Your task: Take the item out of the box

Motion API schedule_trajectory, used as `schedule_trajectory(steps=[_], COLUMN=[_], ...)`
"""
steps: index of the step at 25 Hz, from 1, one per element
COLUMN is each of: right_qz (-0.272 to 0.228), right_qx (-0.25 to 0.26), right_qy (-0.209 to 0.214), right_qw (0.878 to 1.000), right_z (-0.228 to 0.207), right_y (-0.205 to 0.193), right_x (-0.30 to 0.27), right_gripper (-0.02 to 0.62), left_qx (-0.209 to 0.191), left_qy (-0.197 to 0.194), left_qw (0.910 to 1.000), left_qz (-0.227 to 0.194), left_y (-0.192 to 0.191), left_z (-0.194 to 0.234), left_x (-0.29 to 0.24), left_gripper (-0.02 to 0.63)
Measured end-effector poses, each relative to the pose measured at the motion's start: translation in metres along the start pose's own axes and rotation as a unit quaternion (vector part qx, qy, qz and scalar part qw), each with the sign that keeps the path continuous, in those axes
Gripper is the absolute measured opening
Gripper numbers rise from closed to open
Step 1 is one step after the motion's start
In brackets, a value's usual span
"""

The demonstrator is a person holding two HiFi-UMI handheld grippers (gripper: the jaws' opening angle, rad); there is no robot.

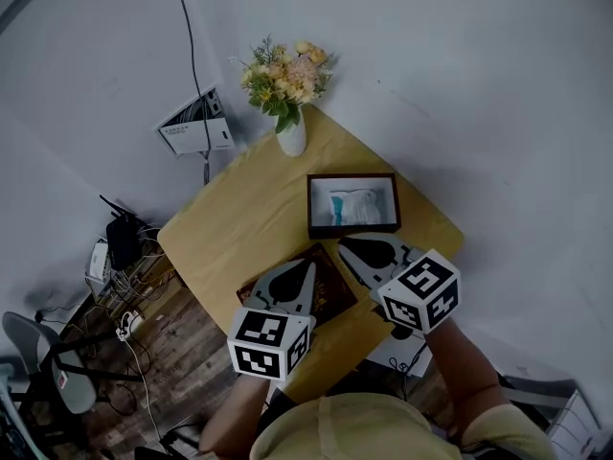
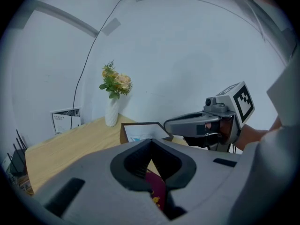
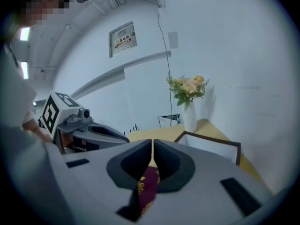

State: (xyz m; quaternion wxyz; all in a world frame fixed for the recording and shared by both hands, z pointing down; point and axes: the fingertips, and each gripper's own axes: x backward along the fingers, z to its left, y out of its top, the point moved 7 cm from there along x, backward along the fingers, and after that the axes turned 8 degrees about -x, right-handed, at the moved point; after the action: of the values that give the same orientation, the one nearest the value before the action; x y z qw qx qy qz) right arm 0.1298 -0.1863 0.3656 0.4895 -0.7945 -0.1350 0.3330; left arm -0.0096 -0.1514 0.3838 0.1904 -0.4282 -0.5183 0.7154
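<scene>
Two grippers hover side by side over the near edge of a wooden table (image 1: 244,223); we see the left gripper (image 1: 305,266) with its jaws pressed together at the tips and nothing between them; the right gripper (image 1: 347,245) is likewise closed and empty, only a hairline slit showing between its pads in its own view. Both point toward 12 o'clock in the head view; the right one sits slightly further forward, at about 2 o'clock from the left.

Under them lies a maroon flat piece (image 1: 330,293) with gold print; through the hollow behind each pair of jaws we catch a strip of it, below the jaws and not between them; whether either gripper touches it we cannot tell.

At 12 o'clock from the right gripper, just beyond its tips, stands the open box (image 1: 312,209), dark-framed with a pale inside; the item (image 1: 356,206), a white packet with a touch of blue, lies inside it on the floor of the box, toward the middle; neither gripper touches box or item.

At 11 o'clock from the box, near the far corner of the table, stands a white vase (image 1: 291,139) upright, holding yellow and peach flowers (image 1: 285,77).
</scene>
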Motion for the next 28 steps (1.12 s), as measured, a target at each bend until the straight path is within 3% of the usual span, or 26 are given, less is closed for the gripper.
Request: schedule_trajectory(steps=[10, 15, 25, 28], right_qz=[0.052, 0.098, 0.204, 0.254], right_qx=[0.088, 0.133, 0.208, 0.256], right_qy=[-0.010, 0.005, 0.034, 0.044], right_qw=[0.995, 0.986, 0.956, 0.932], right_z=[-0.048, -0.064, -0.099, -0.104], right_y=[0.023, 0.023, 0.010, 0.009], right_x=[-0.023, -0.040, -0.078, -0.090], right_gripper=[0.034, 0.034, 0.043, 0.083], left_qx=[-0.003, -0.003, -0.012, -0.015], left_qy=[0.002, 0.003, -0.008, -0.008], left_qw=[1.0000, 0.9999, 0.9995, 0.9992], left_qz=[0.000, 0.009, 0.028, 0.035], left_y=[0.018, 0.018, 0.021, 0.019], left_z=[0.014, 0.025, 0.038, 0.043], left_x=[-0.030, -0.048, -0.077, -0.079], left_gripper=[0.015, 0.015, 0.015, 0.015])
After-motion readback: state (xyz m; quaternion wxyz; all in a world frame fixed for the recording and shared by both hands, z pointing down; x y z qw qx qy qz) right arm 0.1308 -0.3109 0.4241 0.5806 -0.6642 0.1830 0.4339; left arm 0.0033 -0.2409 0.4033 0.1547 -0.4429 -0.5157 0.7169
